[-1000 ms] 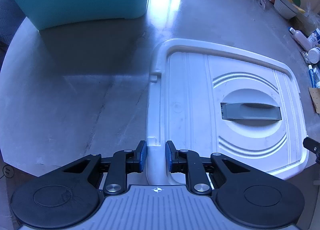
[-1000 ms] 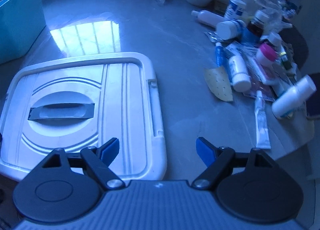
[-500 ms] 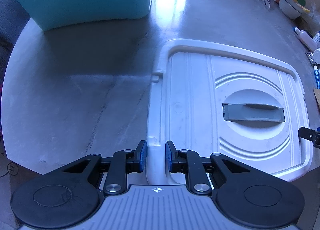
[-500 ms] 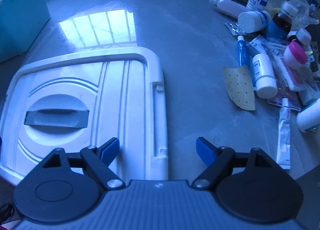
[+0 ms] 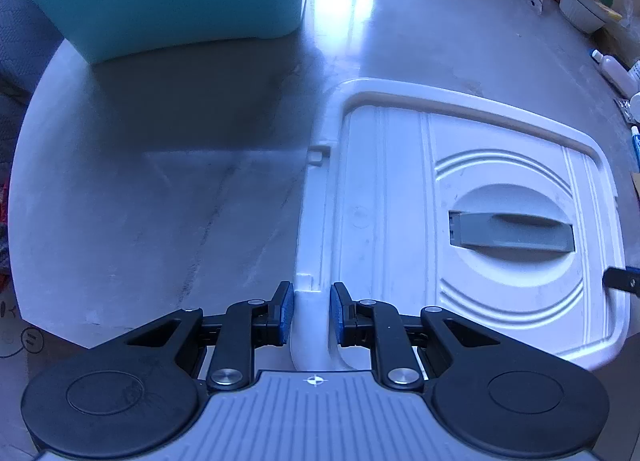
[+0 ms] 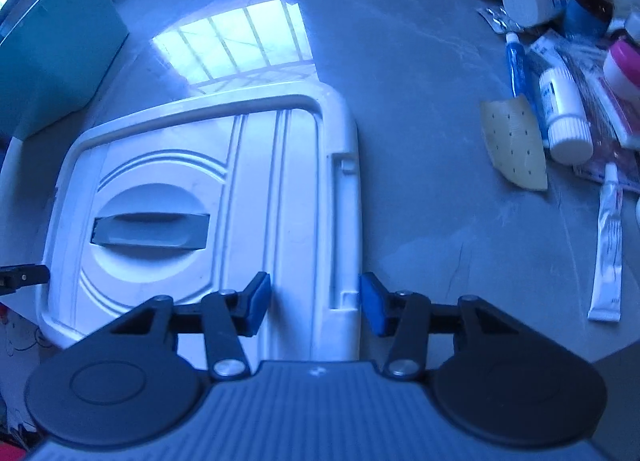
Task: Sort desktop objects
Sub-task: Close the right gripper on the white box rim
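step: two-claw grab of white lid (image 5: 400, 197) on table (image 5: 180, 189) | left claw (image 5: 311, 311) clamped on rim | right claw (image 6: 315, 303) closing round opposite rim | next: finish squeeze, lift level

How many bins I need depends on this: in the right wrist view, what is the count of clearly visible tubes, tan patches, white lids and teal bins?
tubes: 2, the blue tube and the white tube
tan patch: 1
white lid: 1
teal bin: 1
total: 5
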A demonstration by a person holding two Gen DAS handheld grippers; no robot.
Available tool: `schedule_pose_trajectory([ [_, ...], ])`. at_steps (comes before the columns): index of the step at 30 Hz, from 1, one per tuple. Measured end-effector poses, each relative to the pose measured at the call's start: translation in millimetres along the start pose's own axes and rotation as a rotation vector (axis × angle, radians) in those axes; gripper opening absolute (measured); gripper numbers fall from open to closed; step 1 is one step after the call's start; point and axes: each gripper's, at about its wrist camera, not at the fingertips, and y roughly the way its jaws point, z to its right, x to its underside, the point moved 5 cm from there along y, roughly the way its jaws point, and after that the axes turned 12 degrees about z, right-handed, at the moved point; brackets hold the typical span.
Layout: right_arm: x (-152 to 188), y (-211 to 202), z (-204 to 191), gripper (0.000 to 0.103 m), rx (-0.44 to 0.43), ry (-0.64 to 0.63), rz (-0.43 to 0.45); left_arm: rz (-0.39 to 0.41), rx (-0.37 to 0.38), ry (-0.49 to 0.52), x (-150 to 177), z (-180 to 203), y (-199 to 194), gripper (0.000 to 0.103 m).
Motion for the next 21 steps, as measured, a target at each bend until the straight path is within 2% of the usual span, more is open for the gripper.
schedule_pose_trajectory([
  [1, 1.8, -1.9, -1.4, 0.042, -0.001, -0.002, -0.001, 0.004, -0.013, 0.009, 0.3, -1.9, -0.7, 0.021],
  [2, 4.1, -4.5, -2.0, 0.041, -0.005, 0.006, 0.003, 0.007, -0.023, 0.013, 0.4, -4.4, -1.1, 0.021],
  [5, 7.0, -8.3, 2.0, 0.020, -0.015, 0.040, 0.018, 0.004, -0.026, 0.007, -0.2, -11.8, -2.4, 0.021],
  [12, 1.8, -1.8, 2.9, 0.022, -0.036, 0.044, -0.040, 0.021, -0.046, 0.065, 1.9, -8.4, -7.1, 0.021],
  [13, 2.1, -1.3, 6.4, 0.023, -0.049, 0.060, -0.044, 0.020, -0.045, 0.067, 1.7, -8.7, -7.2, 0.021],
  [14, 3.2, -0.9, 10.6, 0.031, -0.059, 0.073, -0.044, 0.019, -0.045, 0.068, 1.2, -8.6, -7.3, 0.021],
  [18, 4.2, 0.1, 13.5, 0.031, -0.046, 0.078, -0.050, 0.025, -0.054, 0.088, 0.8, -6.4, -7.4, 0.021],
  [20, 7.8, 1.6, -0.9, 0.046, -0.068, 0.032, -0.071, 0.031, -0.065, 0.100, 1.2, -3.2, -7.5, 0.021],
  [21, 9.1, 2.9, -8.7, 0.046, -0.043, -0.009, -0.058, 0.034, -0.071, 0.105, 1.3, -2.3, -6.8, 0.021],
])
